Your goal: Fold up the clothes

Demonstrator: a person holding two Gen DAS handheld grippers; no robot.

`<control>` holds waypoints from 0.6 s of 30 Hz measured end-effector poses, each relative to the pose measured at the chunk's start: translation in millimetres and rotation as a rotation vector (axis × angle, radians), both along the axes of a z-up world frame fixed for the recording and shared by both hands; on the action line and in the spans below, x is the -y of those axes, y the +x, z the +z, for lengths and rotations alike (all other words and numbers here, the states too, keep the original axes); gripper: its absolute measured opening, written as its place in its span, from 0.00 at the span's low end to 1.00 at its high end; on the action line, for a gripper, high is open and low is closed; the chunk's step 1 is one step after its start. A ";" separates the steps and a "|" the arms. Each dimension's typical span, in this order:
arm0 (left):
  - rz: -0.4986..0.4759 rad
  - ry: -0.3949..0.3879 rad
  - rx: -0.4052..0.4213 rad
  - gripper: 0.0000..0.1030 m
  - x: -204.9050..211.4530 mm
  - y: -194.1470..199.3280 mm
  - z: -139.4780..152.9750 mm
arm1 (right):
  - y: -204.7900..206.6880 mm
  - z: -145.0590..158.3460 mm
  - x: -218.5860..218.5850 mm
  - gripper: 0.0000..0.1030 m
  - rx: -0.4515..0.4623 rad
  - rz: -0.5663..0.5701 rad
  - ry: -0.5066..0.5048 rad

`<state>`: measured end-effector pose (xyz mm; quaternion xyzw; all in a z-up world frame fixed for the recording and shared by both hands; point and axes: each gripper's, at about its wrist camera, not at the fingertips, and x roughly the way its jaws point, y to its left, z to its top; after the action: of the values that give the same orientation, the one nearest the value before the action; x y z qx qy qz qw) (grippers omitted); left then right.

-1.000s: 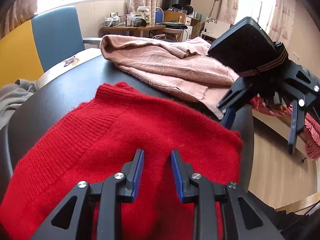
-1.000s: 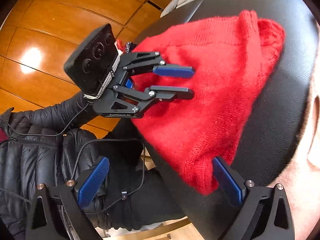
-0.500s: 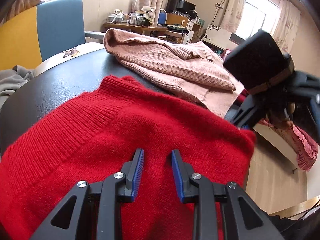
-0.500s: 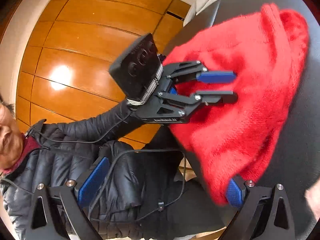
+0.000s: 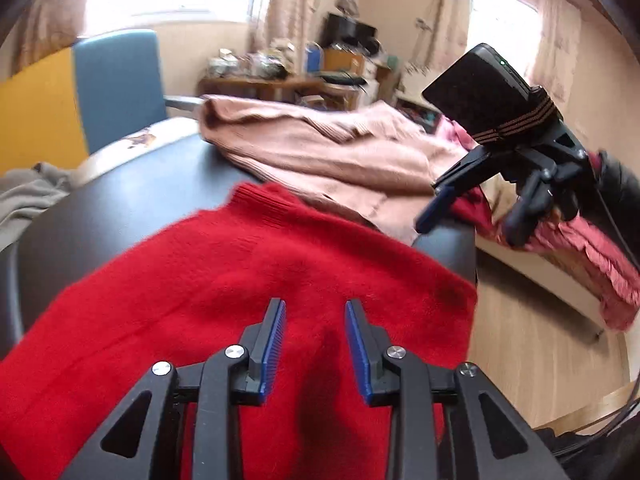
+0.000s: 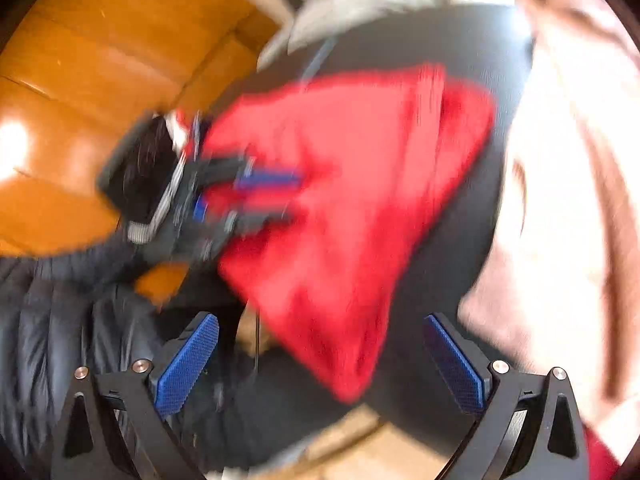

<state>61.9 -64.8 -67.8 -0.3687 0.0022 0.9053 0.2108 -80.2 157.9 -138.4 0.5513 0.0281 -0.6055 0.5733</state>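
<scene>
Fuzzy red sweater [image 5: 256, 304] lies folded on the dark worktop [image 5: 120, 200], corner overhanging; left hand-held gripper [image 5: 314, 330] opening above it, right hand-held gripper [image 6: 320, 356] spread wide, empty

Blue chair back [image 5: 120, 84] upper left of left wrist view, yellow panel [image 5: 36, 116] at far left edge; cluttered wooden desk [image 5: 276, 84] top centre, blurred; curtained window [image 5: 508, 28] upper right; orange wood floor [image 6: 80, 80] upper left of right wrist view.
</scene>
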 end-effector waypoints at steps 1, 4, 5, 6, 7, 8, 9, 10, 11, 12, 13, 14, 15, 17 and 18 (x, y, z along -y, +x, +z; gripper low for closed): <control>0.030 0.008 -0.004 0.31 9.9 6.2 1.5 | 0.7 9.1 6.0 1.00 -0.048 -0.024 -0.036; 0.140 0.003 0.000 0.31 40.5 23.3 0.4 | 5.2 20.5 40.7 1.00 -0.204 -0.095 -0.086; 0.179 0.005 0.001 0.32 50.7 29.0 -0.7 | 6.8 19.1 53.8 1.00 -0.241 -0.123 -0.101; 0.224 0.000 -0.001 0.32 61.4 35.4 -2.0 | 9.2 16.0 64.2 1.00 -0.252 -0.139 -0.111; 0.266 -0.003 -0.003 0.32 70.5 41.1 -3.5 | 13.4 10.7 77.9 1.00 -0.255 -0.168 -0.118; 0.301 -0.001 -0.004 0.32 77.5 45.3 -4.9 | 17.3 5.4 91.2 1.00 -0.258 -0.198 -0.123; 0.332 0.004 -0.004 0.33 83.9 48.7 -7.2 | 18.9 -0.6 100.6 1.00 -0.261 -0.233 -0.112; 0.360 0.013 -0.003 0.35 89.6 51.3 -10.6 | 14.0 -9.7 106.6 1.00 -0.279 -0.278 -0.087; 0.388 0.022 -0.003 0.36 95.4 53.9 -14.0 | 14.2 -18.5 111.9 1.00 -0.315 -0.324 -0.045; 0.411 0.027 0.002 0.37 99.1 55.6 -19.1 | 20.3 -23.3 119.7 1.00 -0.366 -0.355 0.010; 0.429 0.026 0.012 0.36 100.4 56.3 -26.2 | 21.3 -34.1 119.2 1.00 -0.463 -0.393 0.111; 0.446 0.039 0.006 0.37 101.5 57.4 -31.0 | 23.6 -41.9 117.6 1.00 -0.531 -0.407 0.161; 0.452 0.052 -0.010 0.37 100.9 57.8 -31.4 | 24.4 -41.9 112.9 1.00 -0.549 -0.433 0.153; 0.444 0.037 -0.019 0.37 95.8 55.9 -28.2 | 22.9 -42.1 108.6 1.00 -0.559 -0.460 0.157; 0.440 0.030 -0.023 0.37 93.3 54.9 -26.7 | 21.0 -42.3 108.5 1.00 -0.555 -0.463 0.166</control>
<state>116.8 -158.1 -94.5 -0.3468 -0.0896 0.9335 0.0138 -59.2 49.5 -180.7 0.4027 0.1062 -0.8411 0.3451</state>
